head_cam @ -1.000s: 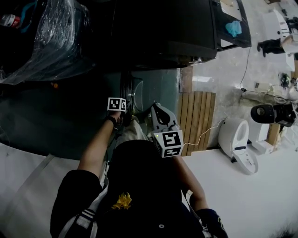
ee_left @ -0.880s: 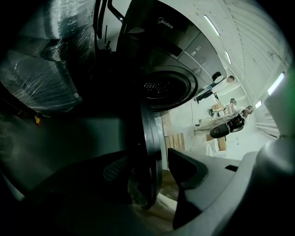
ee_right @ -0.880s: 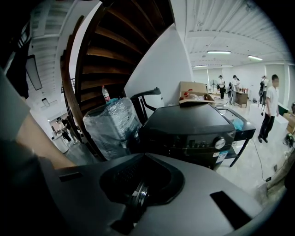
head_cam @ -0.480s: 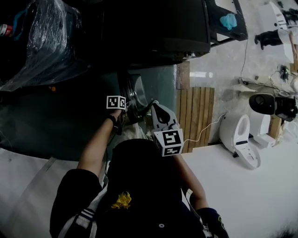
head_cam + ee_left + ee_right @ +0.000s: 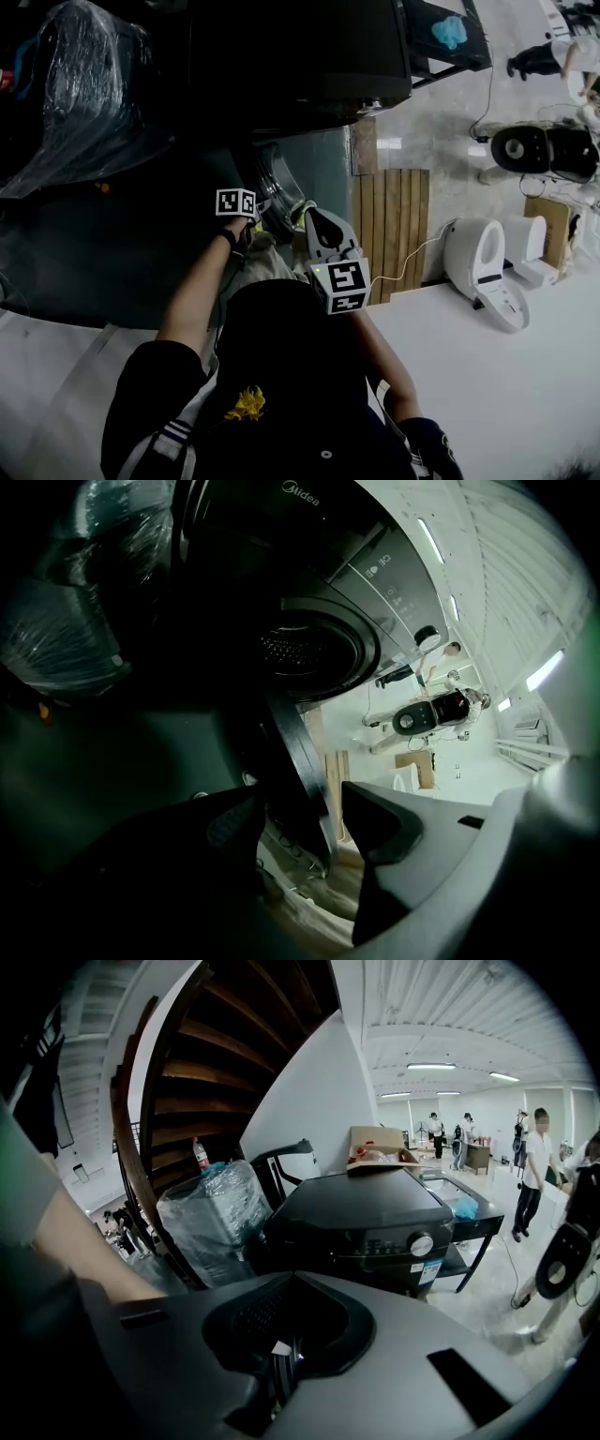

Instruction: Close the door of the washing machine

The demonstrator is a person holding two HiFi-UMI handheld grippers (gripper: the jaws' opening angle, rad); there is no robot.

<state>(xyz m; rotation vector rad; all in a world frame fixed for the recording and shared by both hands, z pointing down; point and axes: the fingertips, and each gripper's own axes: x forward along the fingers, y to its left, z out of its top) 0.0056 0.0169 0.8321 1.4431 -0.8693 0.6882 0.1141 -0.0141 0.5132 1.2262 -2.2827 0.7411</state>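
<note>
The black washing machine (image 5: pixel 300 56) stands ahead of me, and its round door (image 5: pixel 278 199) swings out toward me. In the left gripper view the door's dark rim (image 5: pixel 298 752) runs down between the jaws of my left gripper (image 5: pixel 300 819). The rim lies close to the left finger (image 5: pixel 234 822), while a sliver of floor shows before the right finger. The pads do not both press on it. The left gripper's marker cube (image 5: pixel 235 202) sits left of the door. My right gripper (image 5: pixel 306 212) points at the door's free edge, and its fingertips (image 5: pixel 291 1277) meet with nothing seen between them.
A plastic-wrapped bundle (image 5: pixel 84 84) stands left of the machine. A wooden slat mat (image 5: pixel 394 225) lies to the right, with a white appliance (image 5: pixel 478 267) and a black round device (image 5: pixel 525 148) beyond it. People stand far right (image 5: pixel 534 1171). A staircase (image 5: pixel 187 1101) rises at left.
The door's free edge has swung a little to the right, and the left gripper has moved with it. The right gripper has shifted slightly toward the door.
</note>
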